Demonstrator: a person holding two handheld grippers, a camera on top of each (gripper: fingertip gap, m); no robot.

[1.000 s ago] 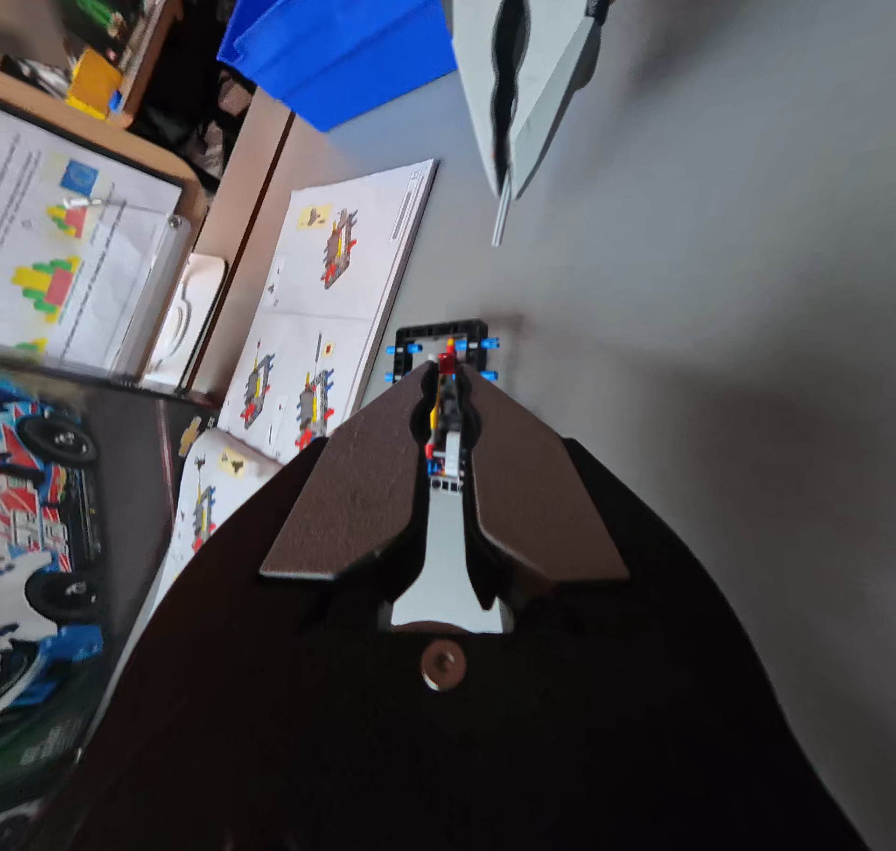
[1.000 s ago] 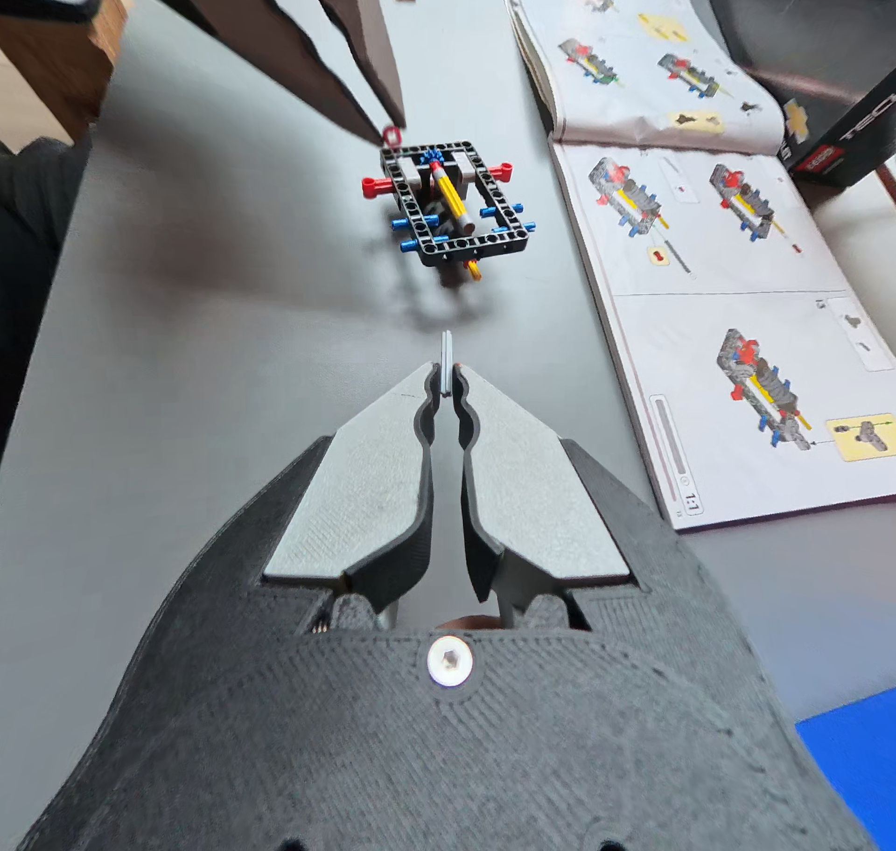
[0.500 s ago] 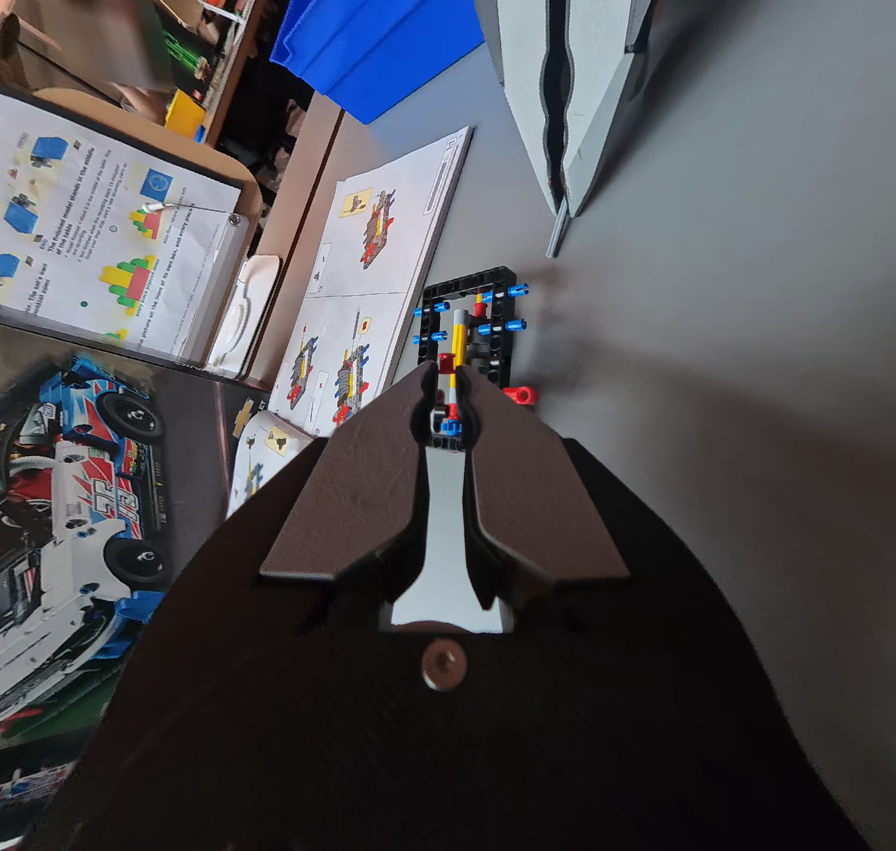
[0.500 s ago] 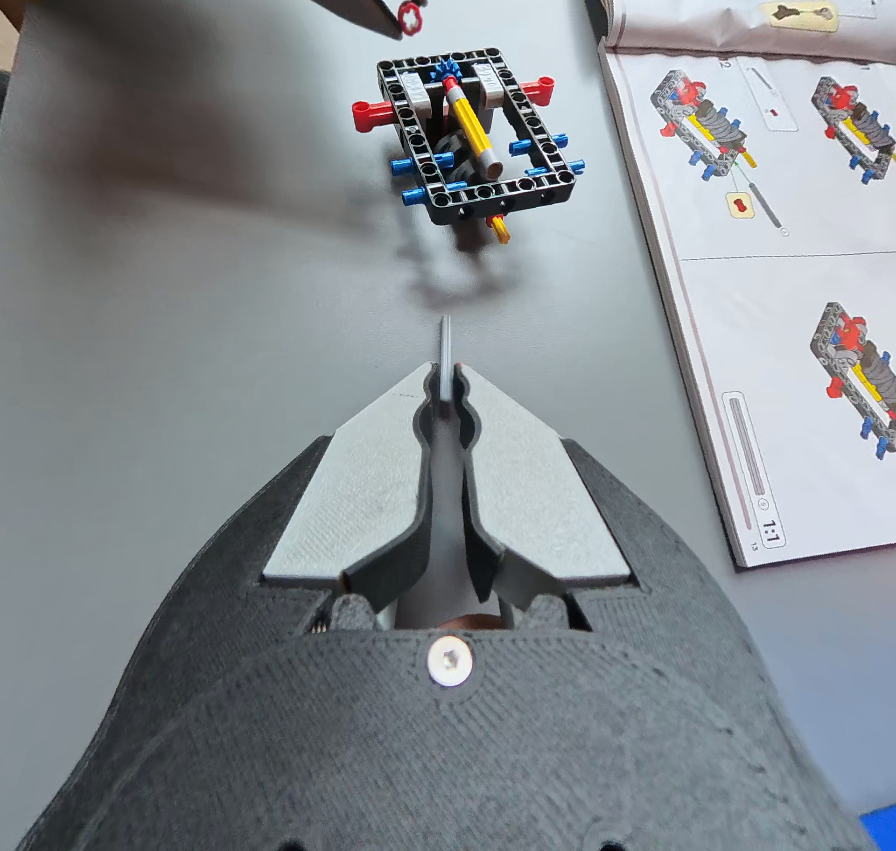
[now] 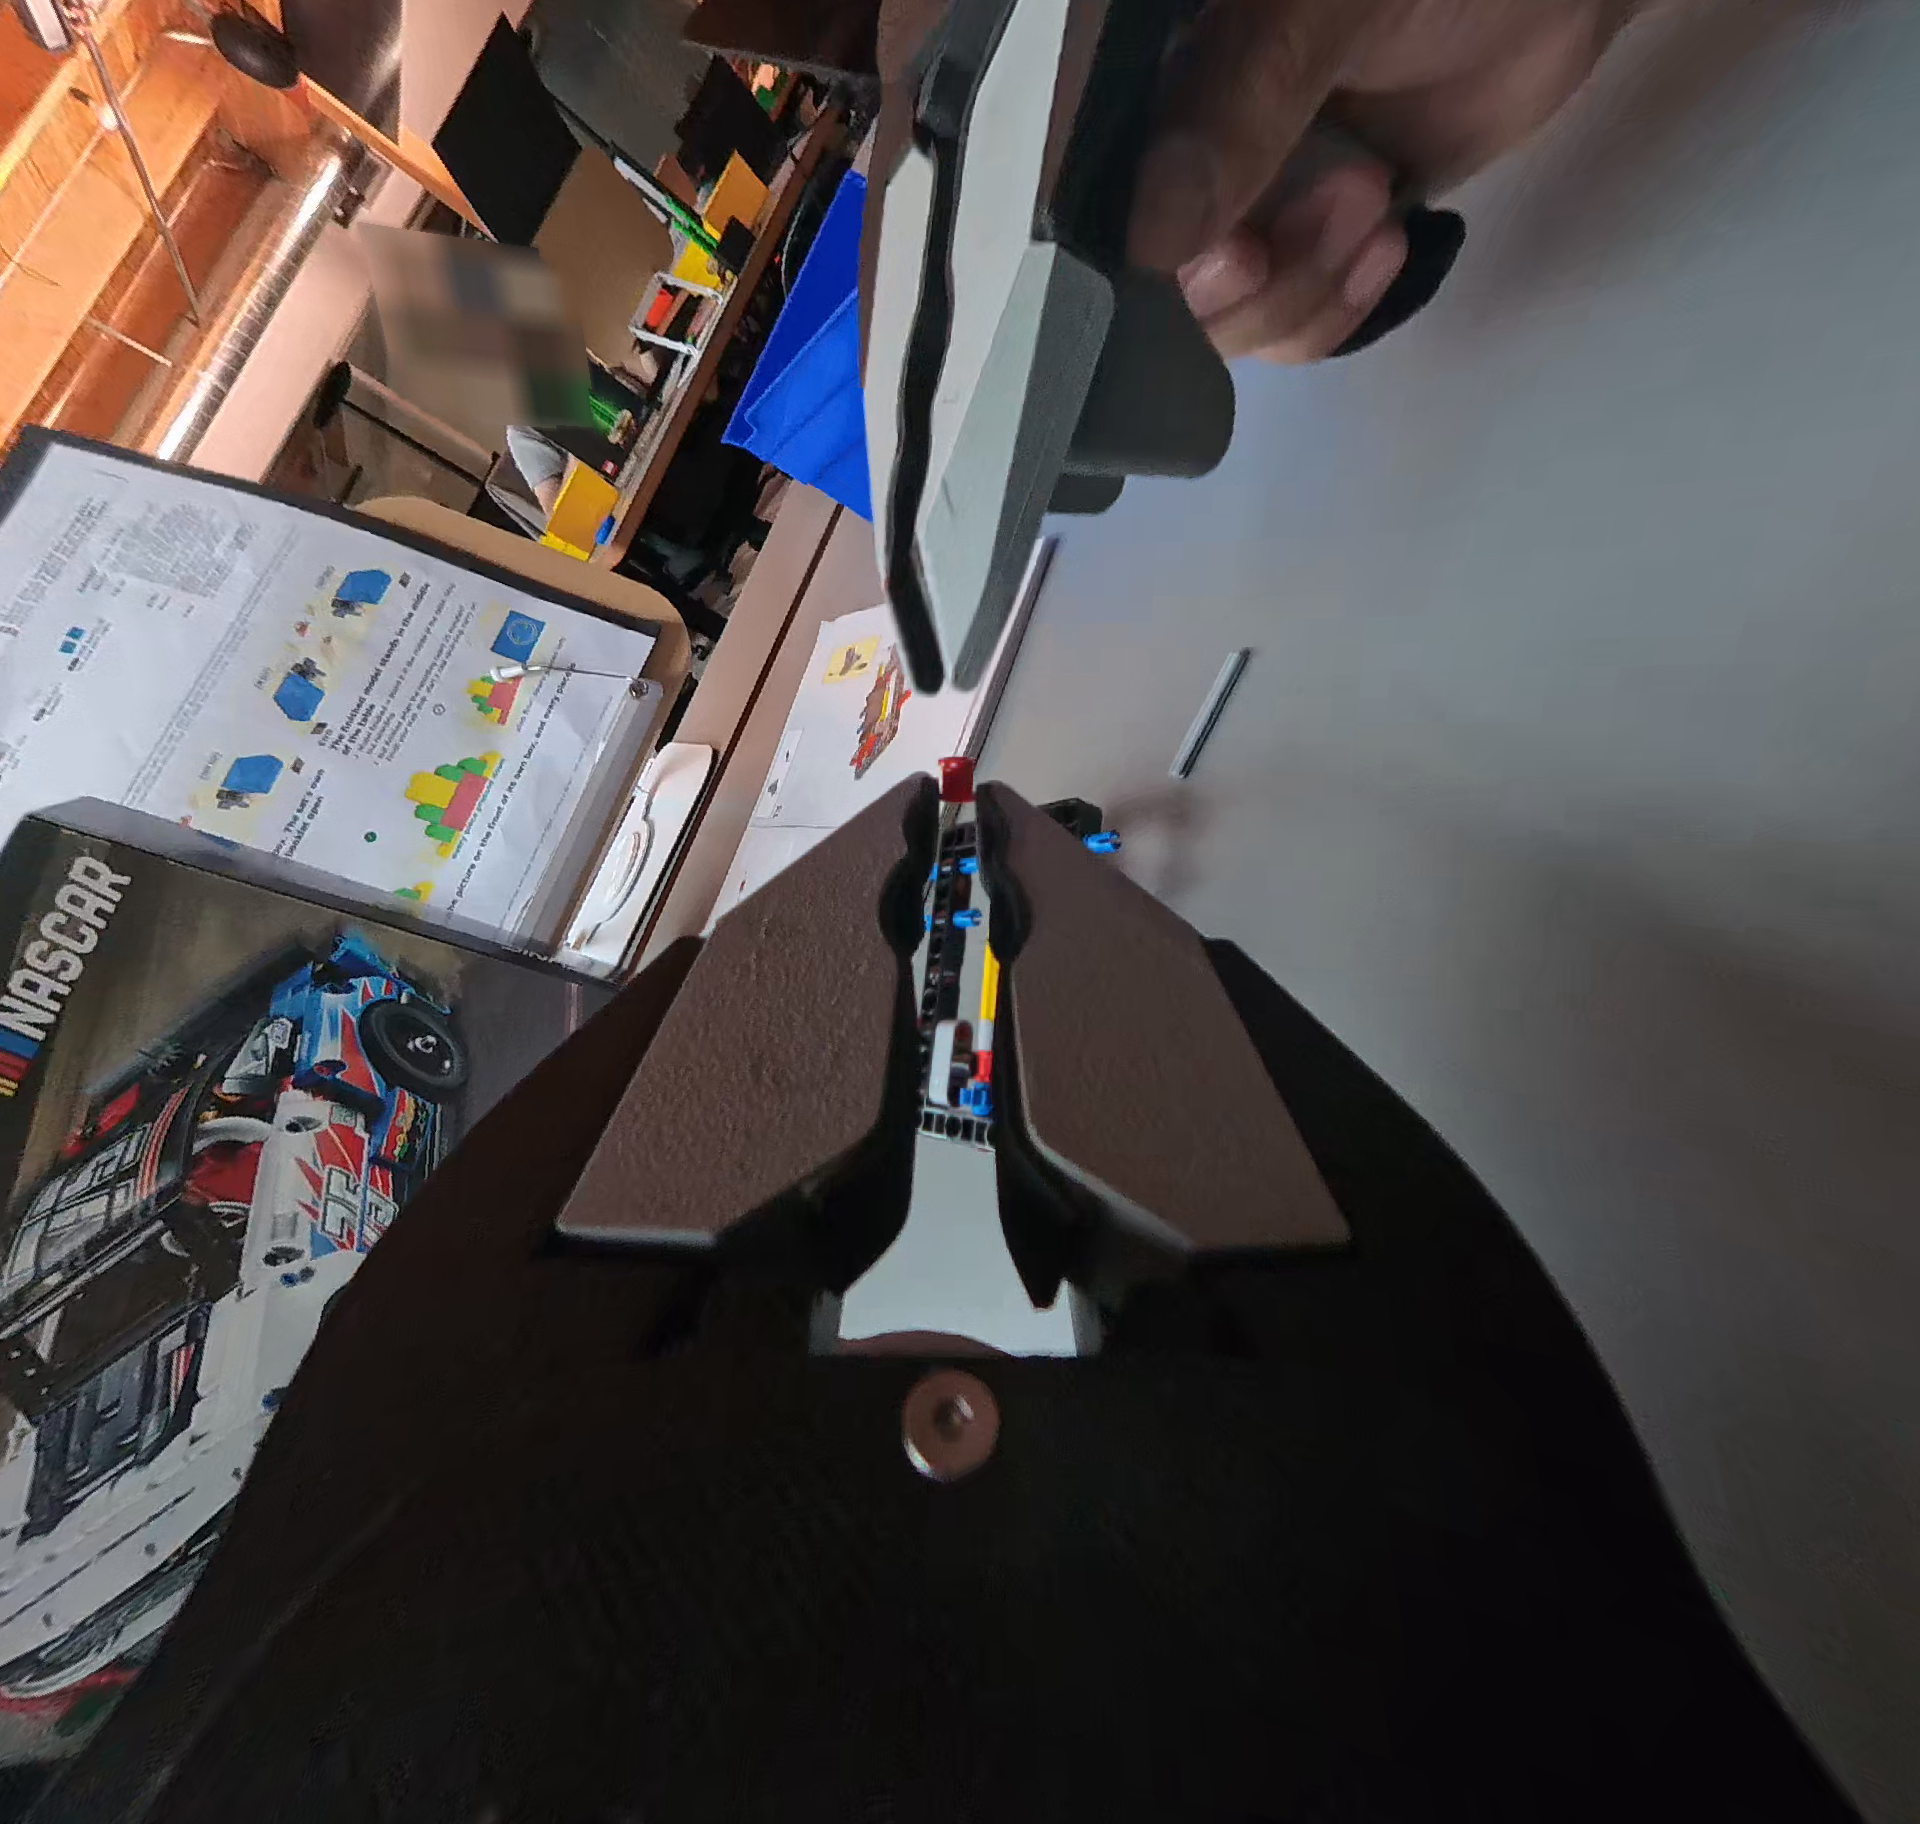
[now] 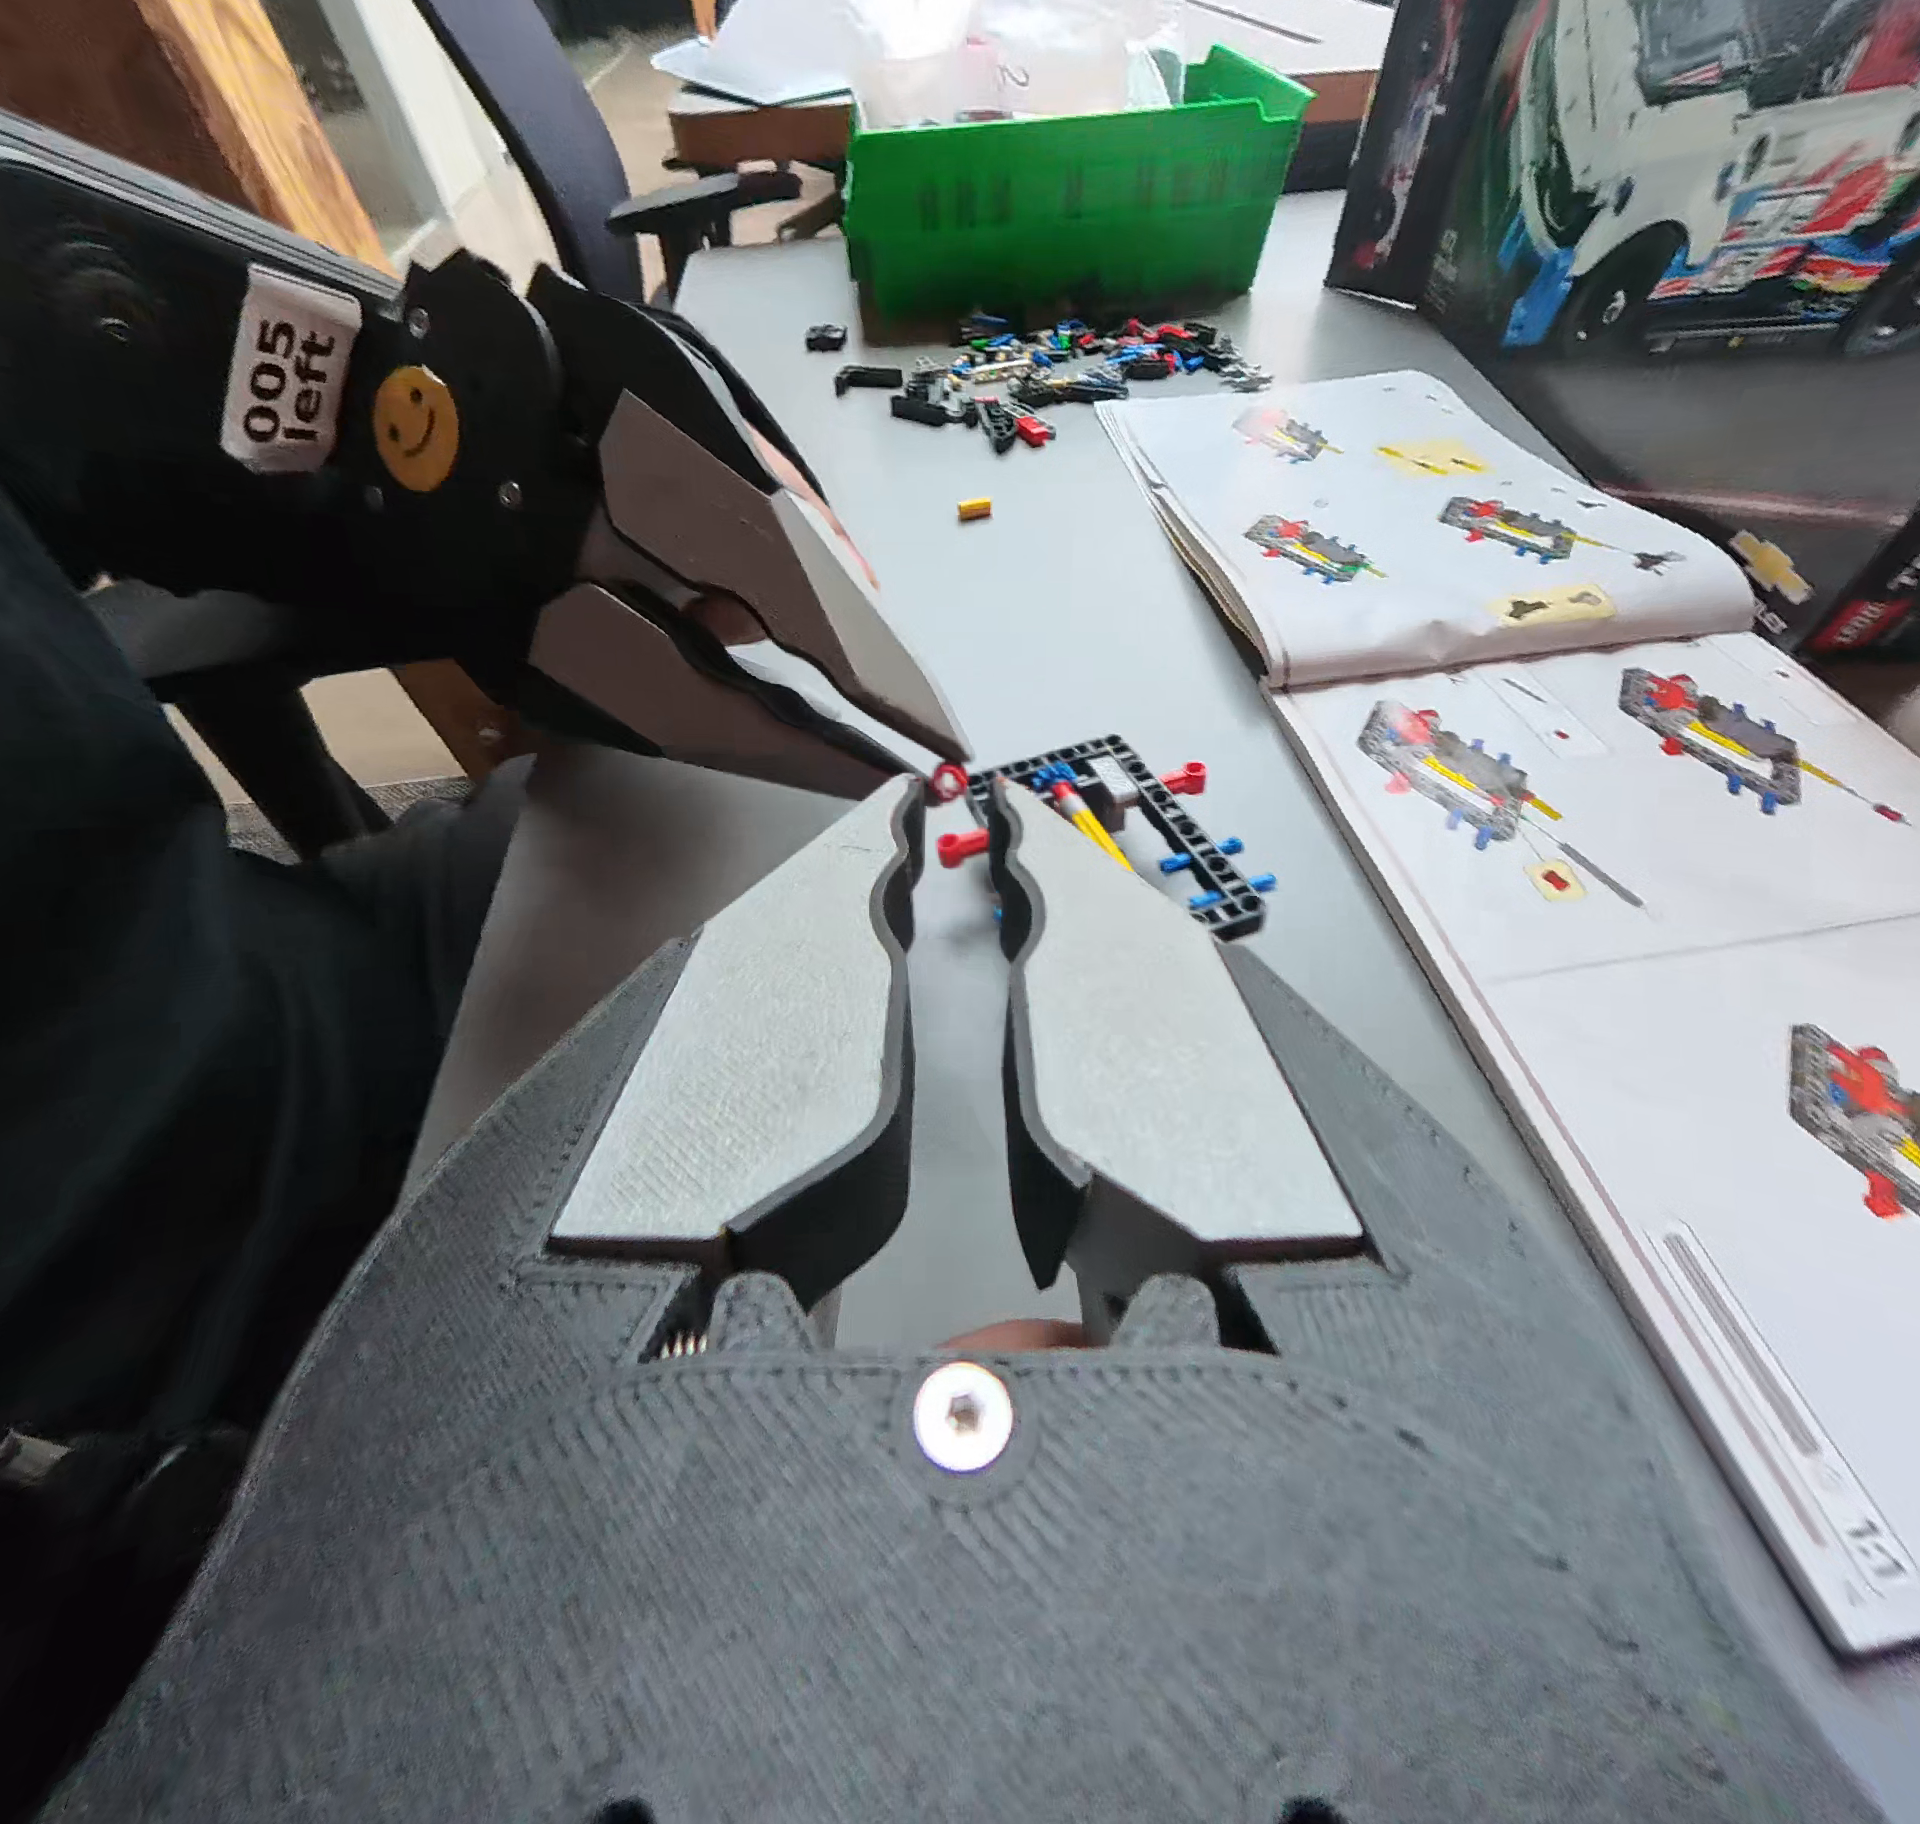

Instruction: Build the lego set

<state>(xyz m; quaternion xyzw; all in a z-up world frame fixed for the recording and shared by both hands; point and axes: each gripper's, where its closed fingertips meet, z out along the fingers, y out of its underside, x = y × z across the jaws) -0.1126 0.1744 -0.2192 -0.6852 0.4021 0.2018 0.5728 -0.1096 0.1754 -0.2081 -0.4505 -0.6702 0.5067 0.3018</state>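
My left gripper [image 5: 954,792] is shut on a small red bush [image 5: 956,775], pinched at the very fingertips; the bush also shows in the right wrist view [image 6: 948,782]. My right gripper [image 6: 956,792] is open and empty, its tips close to the bush but apart from it. In the left wrist view the right gripper [image 5: 935,678] hangs just above the bush. A thin grey axle [image 5: 1210,712] lies loose on the grey table. The black frame assembly [image 6: 1210,865], with red, blue and yellow parts, rests on the table under both grippers and shows between my left fingers [image 5: 940,953].
An open instruction booklet [image 6: 1558,787] lies right of the frame. A green bin [image 6: 1060,185], a pile of loose pieces [image 6: 1039,372] and a small yellow piece [image 6: 974,509] are farther back. The set box [image 6: 1662,112] stands at the right, a blue bin [image 5: 810,372] beyond. Only a small space, under 4 cm, lies between the two pairs of fingers.
My right gripper opened and the grey axle left its grasp; it now lies on the table. The right gripper rose toward the left tips. The left still holds the red bush.
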